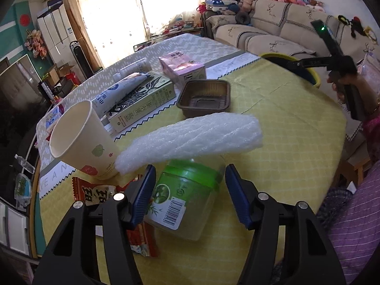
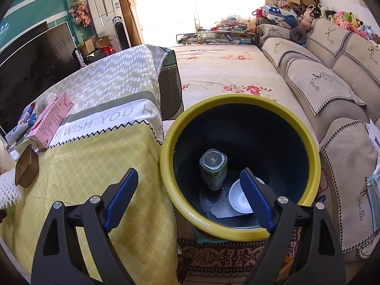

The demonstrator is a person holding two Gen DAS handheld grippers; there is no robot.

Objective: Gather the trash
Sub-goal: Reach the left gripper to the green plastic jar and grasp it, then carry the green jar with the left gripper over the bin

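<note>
Your right tongs [image 2: 190, 197] hang spread and empty over the yellow-rimmed bin [image 2: 237, 234], whose dark inside holds an upended bottle [image 2: 213, 171], a white round lid [image 2: 239, 198] and a grey scrap. Your left tongs [image 1: 190, 192] stand open either side of the clear plastic jar [image 1: 182, 199] with its green lid, lying tipped on the yellow quilted tabletop [image 1: 285, 130]; the blue ribbed pads [image 1: 142, 197] are not yet pressing it. A white foam net sleeve [image 1: 190, 140] rests across the jar beside a tipped paper cup [image 1: 83, 140].
</note>
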